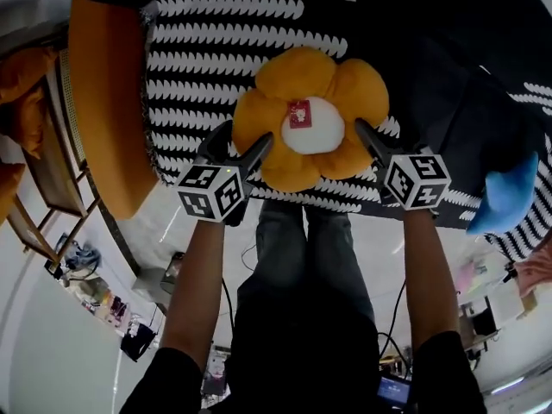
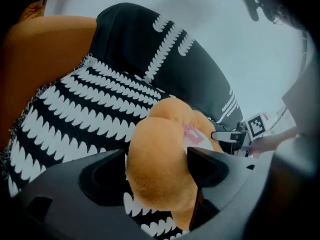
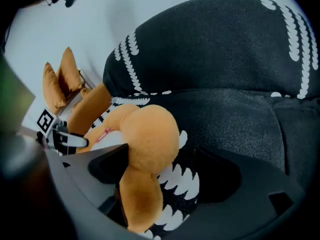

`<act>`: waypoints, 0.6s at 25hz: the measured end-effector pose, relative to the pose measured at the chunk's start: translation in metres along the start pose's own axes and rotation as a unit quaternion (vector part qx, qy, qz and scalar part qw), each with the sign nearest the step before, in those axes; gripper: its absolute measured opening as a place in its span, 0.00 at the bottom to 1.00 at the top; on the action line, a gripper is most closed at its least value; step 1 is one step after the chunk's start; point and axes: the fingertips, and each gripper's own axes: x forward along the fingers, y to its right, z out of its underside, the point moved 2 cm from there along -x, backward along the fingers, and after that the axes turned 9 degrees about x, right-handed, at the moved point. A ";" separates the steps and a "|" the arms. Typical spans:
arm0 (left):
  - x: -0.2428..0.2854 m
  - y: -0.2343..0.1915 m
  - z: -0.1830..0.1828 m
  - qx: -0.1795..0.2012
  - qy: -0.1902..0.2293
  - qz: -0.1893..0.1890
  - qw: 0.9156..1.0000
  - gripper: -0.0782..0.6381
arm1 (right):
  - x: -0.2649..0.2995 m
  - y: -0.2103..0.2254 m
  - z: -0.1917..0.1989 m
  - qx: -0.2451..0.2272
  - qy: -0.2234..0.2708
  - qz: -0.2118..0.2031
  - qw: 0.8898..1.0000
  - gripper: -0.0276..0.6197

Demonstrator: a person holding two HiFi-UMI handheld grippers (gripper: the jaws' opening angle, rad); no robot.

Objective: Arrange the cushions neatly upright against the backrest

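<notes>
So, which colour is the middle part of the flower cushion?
The middle of the flower cushion is white, with a small red tag. Head view shows it best.

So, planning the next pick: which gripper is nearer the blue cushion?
Right. The right gripper flanks the flower cushion toward the blue cushion; the left gripper flanks its far side.

Wooden chair (image 1: 53, 175) (partly cropped), pale floor (image 1: 52, 360), small clutter (image 1: 97, 293) lying on it

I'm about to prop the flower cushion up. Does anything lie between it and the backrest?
Nothing visible does. Only bare patterned seat cover separates the flower cushion from the backrest. The blue cushion sits off to the right, clear of that path.
</notes>
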 end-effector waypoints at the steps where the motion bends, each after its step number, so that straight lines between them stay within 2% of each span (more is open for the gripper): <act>1: 0.004 -0.001 0.003 -0.014 -0.002 -0.002 1.000 0.65 | 0.003 0.001 -0.001 0.022 0.004 -0.003 1.000 0.67; 3: 0.007 -0.002 0.008 -0.043 0.000 -0.012 0.999 0.65 | 0.009 -0.004 0.003 0.064 0.005 -0.016 0.998 0.68; 5: 0.005 -0.001 0.010 -0.055 0.003 -0.016 0.998 0.65 | 0.015 -0.016 0.013 0.070 -0.012 -0.023 0.997 0.67; 6: 0.004 0.000 0.009 -0.053 0.004 -0.015 0.998 0.64 | 0.018 -0.023 0.018 0.065 -0.022 -0.023 0.997 0.62; 7: 0.003 0.002 0.007 -0.048 0.006 -0.013 0.999 0.61 | 0.019 -0.028 0.021 0.061 -0.028 -0.020 0.998 0.47; 10: 0.000 0.005 -0.002 -0.027 0.021 -0.011 0.999 0.53 | 0.015 -0.034 0.019 0.040 -0.020 -0.009 0.999 0.41; 15: -0.020 0.017 -0.032 -0.004 0.065 -0.029 0.997 0.52 | -0.010 -0.046 0.003 0.025 0.019 -0.016 0.999 0.40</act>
